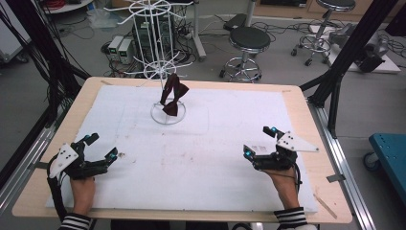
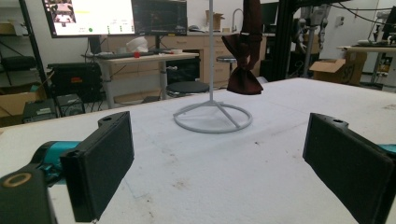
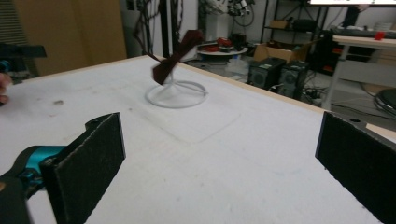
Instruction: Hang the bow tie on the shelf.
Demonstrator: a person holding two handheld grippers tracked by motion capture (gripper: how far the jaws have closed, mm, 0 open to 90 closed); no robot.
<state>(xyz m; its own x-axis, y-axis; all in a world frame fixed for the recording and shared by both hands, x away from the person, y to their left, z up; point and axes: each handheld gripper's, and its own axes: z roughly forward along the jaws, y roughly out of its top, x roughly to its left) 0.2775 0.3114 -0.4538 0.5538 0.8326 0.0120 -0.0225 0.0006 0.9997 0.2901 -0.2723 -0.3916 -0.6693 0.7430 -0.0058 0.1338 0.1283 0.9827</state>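
Across the wooden counter (image 1: 297, 98) lies a white foam sheet (image 1: 201, 158) that covers nearly all of its top. Toward the far middle of the sheet stands a white wire display rack (image 1: 158, 48), its ring base (image 2: 213, 119) flat on the foam and a thin pole rising to spoked arms above. From a low arm of the rack hangs a dark red bow tie (image 1: 173, 94), its long axis running mostly up and down with a slight tilt, the lower lobe dangling just above the ring base without touching it. At the near left corner of the sheet the left tool (image 1: 100, 149) is held in a hand (image 1: 83, 189), jaws spread wide with nothing between them, facing toward the rack. At the near right the right tool (image 1: 258, 142) is gripped by the other hand (image 1: 283, 184), jaws likewise wide apart and empty. Both tools sit well apart from the rack and from each other.
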